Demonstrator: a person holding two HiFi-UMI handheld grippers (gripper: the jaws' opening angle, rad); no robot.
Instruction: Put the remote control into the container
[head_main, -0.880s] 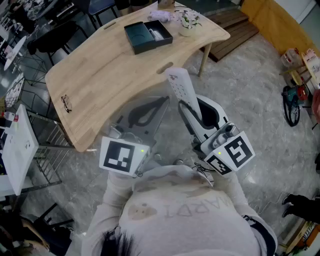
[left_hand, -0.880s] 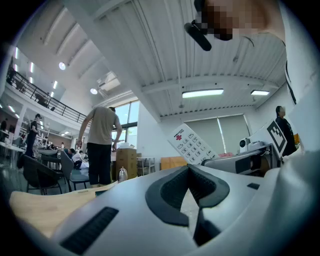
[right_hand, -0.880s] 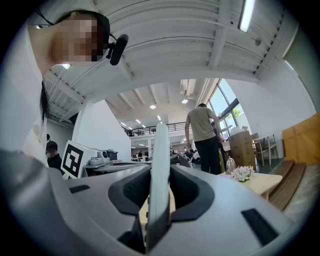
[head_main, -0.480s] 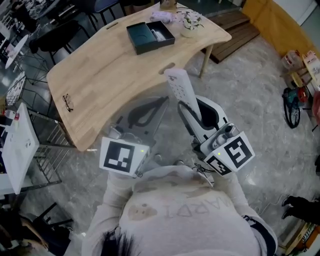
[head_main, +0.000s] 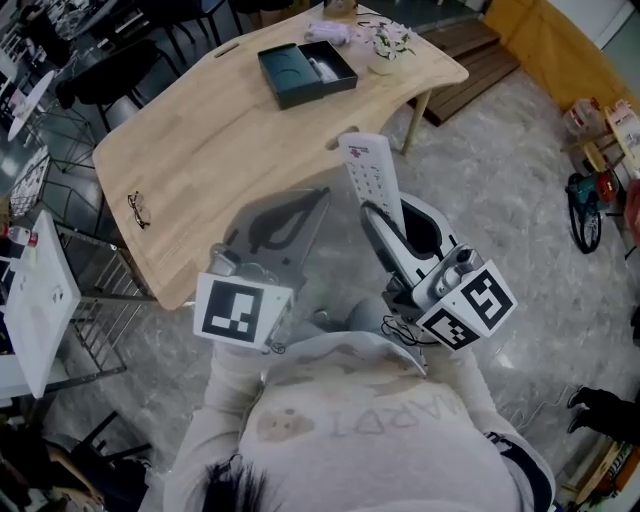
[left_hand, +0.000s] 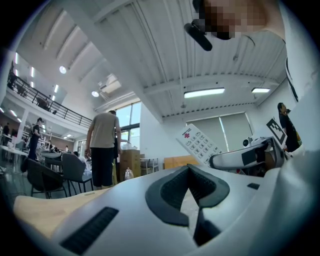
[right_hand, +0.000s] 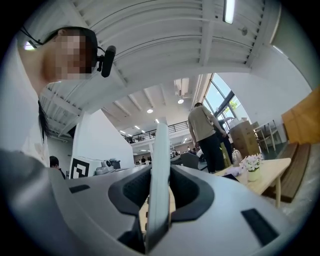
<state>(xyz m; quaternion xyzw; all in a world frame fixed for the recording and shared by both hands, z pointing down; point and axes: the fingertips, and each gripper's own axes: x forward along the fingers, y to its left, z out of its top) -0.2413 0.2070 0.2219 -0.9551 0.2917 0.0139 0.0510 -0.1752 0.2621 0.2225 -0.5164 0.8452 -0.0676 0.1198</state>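
Remote (head_main: 369, 172): white, keypad facing up. It is off the counter (head_main: 200, 150), in the air at the counter's near edge and not in the container.

Right tongs (head_main: 383, 213): closed on the remote's lower end. In the right gripper view the remote (right_hand: 160, 170) stands edge-on between the two dark pads, both against it.

Left tongs (head_main: 318, 200): narrow, tips together, nothing between them (left_hand: 189, 169). They are off the counter's near edge, on the left side of the remote and apart from it. The left gripper view shows the remote (left_hand: 200, 142) tilted beyond them.

Container (head_main: 285, 68): dark open box on the counter's far half, with something pale inside at its right end.

Flowers (head_main: 384, 48): in a small pot at the counter's far right corner.

Glasses (head_main: 137, 208): at the counter's left edge.
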